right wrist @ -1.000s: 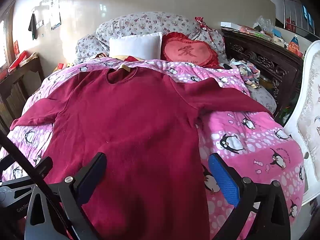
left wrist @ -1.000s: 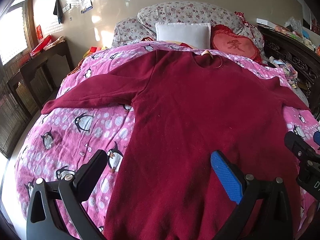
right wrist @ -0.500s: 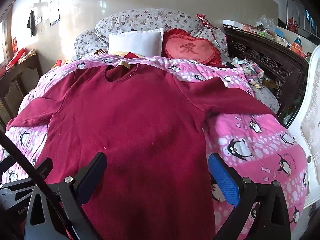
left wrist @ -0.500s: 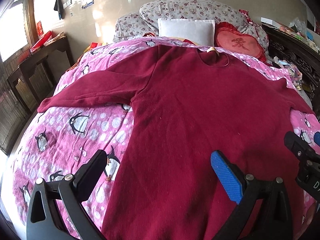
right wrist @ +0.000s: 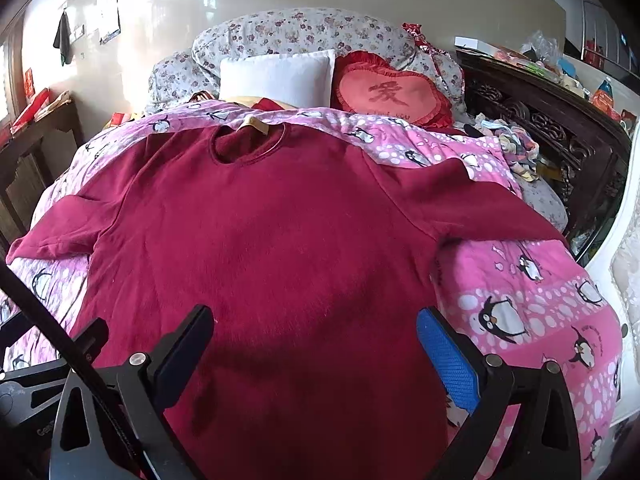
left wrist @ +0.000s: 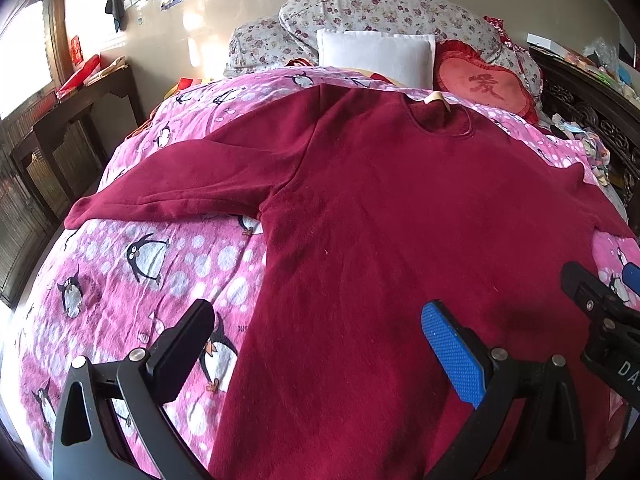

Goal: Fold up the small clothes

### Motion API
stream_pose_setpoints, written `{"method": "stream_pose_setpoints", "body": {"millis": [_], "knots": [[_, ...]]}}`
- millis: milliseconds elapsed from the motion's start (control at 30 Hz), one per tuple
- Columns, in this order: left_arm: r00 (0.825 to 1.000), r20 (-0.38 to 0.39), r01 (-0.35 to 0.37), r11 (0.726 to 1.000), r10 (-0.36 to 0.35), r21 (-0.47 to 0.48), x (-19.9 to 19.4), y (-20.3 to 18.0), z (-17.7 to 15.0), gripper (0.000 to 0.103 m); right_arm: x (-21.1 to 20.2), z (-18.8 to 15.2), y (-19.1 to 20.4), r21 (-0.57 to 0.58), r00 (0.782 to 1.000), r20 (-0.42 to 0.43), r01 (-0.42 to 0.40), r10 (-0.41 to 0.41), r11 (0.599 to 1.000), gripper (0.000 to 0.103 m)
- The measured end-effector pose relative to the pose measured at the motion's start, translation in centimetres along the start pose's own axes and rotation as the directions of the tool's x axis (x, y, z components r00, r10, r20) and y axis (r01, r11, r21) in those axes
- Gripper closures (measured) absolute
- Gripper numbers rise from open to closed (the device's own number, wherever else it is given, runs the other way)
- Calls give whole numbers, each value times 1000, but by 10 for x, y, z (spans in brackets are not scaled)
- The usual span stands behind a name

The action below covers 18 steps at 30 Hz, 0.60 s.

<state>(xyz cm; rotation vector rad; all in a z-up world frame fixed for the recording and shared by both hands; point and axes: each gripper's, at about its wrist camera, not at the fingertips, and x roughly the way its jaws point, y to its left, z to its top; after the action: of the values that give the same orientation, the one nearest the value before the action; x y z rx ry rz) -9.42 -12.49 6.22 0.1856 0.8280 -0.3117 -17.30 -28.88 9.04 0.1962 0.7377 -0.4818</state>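
Note:
A dark red long-sleeved sweater (left wrist: 380, 220) lies flat, front up, on a pink penguin-print quilt (left wrist: 140, 272), with both sleeves spread out and the neck toward the pillows. It also shows in the right wrist view (right wrist: 280, 232). My left gripper (left wrist: 316, 344) is open and empty above the sweater's lower left part. My right gripper (right wrist: 316, 344) is open and empty above its lower right part. The right gripper's edge shows at the right of the left wrist view (left wrist: 600, 320).
A white pillow (right wrist: 280, 76), a red heart cushion (right wrist: 388, 92) and floral pillows (right wrist: 304, 32) lie at the head of the bed. A dark carved wooden cabinet (right wrist: 560, 128) stands on the right, a wooden side table (left wrist: 60, 128) on the left.
Both grippers have moved forward over the sweater toward the pillows, so it fills more of each view. The jaws stay open and the sweater has not moved.

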Motion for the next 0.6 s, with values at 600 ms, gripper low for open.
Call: {"method": "stream_pose_setpoints", "body": {"millis": [600], "knots": [[1000, -29, 8, 999, -10, -42, 19, 17, 17, 0, 30, 7, 21, -57, 999, -37, 26, -29, 998, 0]]}}
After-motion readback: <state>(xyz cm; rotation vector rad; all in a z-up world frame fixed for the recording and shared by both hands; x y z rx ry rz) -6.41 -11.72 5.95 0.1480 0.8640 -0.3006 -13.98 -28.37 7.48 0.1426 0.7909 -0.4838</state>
